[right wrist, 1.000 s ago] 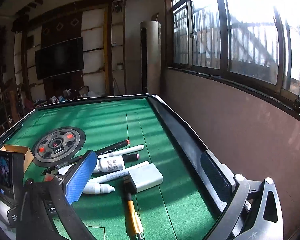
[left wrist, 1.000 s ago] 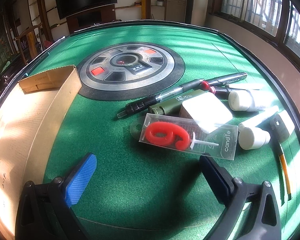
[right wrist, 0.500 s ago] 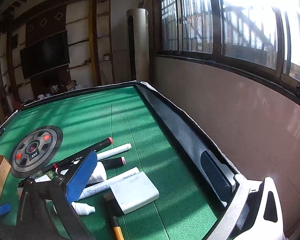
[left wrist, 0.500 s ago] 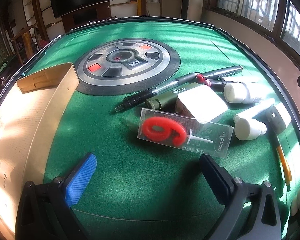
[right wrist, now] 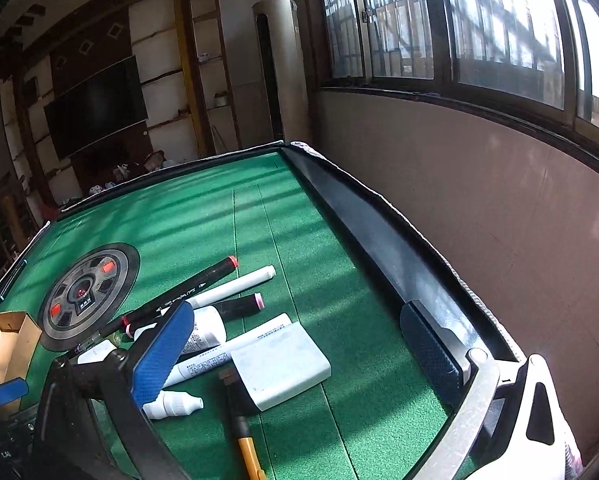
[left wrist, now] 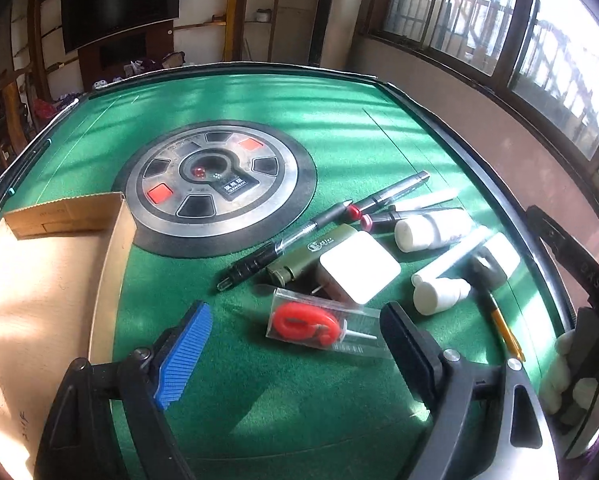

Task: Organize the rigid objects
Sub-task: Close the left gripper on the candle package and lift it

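My left gripper (left wrist: pixel 295 354) hovered with fingers apart just before the boxed red candle (left wrist: pixel 323 326); my right gripper (right wrist: pixel 299 352) gaped empty above the power bank (right wrist: pixel 279 364).

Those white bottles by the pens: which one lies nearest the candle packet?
The small dropper bottle, just right of the candle packet. The bigger white bottle lies farther back, beside the pens.
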Tool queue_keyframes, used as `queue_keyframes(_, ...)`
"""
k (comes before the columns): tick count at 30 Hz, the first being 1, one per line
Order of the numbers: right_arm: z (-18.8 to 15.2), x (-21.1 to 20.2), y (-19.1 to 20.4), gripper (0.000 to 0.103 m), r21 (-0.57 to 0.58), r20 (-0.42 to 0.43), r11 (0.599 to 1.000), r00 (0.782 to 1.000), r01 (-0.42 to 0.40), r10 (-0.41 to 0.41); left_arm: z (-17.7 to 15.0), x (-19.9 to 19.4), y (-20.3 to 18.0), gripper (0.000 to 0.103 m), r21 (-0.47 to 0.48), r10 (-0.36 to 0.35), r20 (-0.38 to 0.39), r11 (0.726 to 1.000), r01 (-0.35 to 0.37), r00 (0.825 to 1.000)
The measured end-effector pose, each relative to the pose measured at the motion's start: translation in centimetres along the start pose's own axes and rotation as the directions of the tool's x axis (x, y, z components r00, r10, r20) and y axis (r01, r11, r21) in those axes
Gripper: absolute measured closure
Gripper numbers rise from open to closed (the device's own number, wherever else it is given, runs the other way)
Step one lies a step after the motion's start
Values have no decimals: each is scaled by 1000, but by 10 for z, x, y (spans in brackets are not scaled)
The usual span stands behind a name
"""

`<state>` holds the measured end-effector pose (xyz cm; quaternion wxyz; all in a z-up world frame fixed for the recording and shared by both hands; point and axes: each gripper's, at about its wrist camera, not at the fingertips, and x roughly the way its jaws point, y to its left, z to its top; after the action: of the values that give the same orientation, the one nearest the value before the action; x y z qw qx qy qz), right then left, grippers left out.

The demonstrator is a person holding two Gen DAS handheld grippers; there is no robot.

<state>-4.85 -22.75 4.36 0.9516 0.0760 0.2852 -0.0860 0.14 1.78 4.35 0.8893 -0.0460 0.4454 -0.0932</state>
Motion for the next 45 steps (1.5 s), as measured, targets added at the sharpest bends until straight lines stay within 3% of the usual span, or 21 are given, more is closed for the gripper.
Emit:
queue_keyframes(3, 0, 2, 1, 0, -10, -7, 1000, 1000, 1, -1, 20, 21, 5, 15, -23, -67, -36, 998, 66, 997)
queue_keyframes(5, -1, 3, 2, 0, -12, -12, 1000, 1000, 2, -3, 25, 35, 0, 16, 27, -57, -65, 998, 59, 996)
queue_keyframes(9, -1, 5, 0, 0, -8, -23, 1000, 1000, 2, -2, 3, 43, -24, 22, 149, -154, -186, 972, 183, 970)
queue_keyframes(12, 0, 7, 0, 0, -5, -36, 1000, 999, -11, 10, -20, 23, -47, 25, 266, -220, -240, 922, 282, 946)
queue_keyframes(15, -1, 7, 1, 0, -11, -38, 1000, 999, -16, 15, -32, -2, -59, 26, 362, -203, -199, 894, 264, 959)
queue_keyframes(17, -1, 7, 2, 0, -11, -39, 1000, 999, -14, 14, -35, -16, -69, 25, 460, -160, -123, 865, 199, 979)
queue_keyframes(19, -1, 7, 1, 0, -8, -43, 1000, 999, -15, 15, -39, -19, -82, 25, 565, -125, -75, 812, 146, 989)
queue_keyframes(23, -1, 9, 0, 0, -6, -50, 1000, 999, -4, 4, -45, -2, -98, 25, 682, -100, -118, 715, 154, 988)
queue_keyframes(25, 0, 10, -1, 0, -5, -47, 1000, 999, 1, -1, -43, 2, -101, 25, 660, -133, -156, 724, 204, 979)
queue_keyframes(26, 0, 9, -2, 0, -3, -46, 1000, 999, 2, -2, -42, 4, -100, 30, 626, -140, -198, 744, 235, 970)
queue_keyframes(28, 0, 10, -3, 0, 2, -48, 1000, 999, 3, -3, -45, 2, -98, 63, 578, -169, -257, 762, 291, 952)
queue_keyframes(30, 0, 12, -4, 0, 7, -53, 1000, 999, 3, -2, -53, -2, -95, 74, 576, -164, -272, 762, 297, 948)
queue_keyframes(35, 0, 13, -3, 0, 3, -56, 1000, 998, 4, -4, -66, -4, -99, 72, 601, -158, -250, 748, 281, 955)
queue_keyframes(38, 0, 12, -4, 0, 3, -51, 1000, 999, 12, -12, -61, -14, -90, 69, 541, -186, -230, 791, 285, 955)
queue_keyframes(39, -1, 12, -4, 0, 3, -52, 1000, 999, 16, -15, -59, -20, -84, 61, 516, -193, -213, 810, 279, 958)
queue_keyframes(40, -1, 13, -4, 0, 3, -54, 1000, 998, 18, -18, -59, -28, -77, 45, 501, -192, -185, 825, 261, 964)
queue_keyframes(42, -1, 15, -4, 0, 0, -64, 1000, 998, 20, -20, -64, -40, -67, 29, 490, -169, -130, 845, 212, 977)
queue_keyframes(45, -2, 17, -2, 0, -13, -66, 1000, 998, 24, -24, -78, -41, -64, 29, 479, -165, -139, 852, 212, 976)
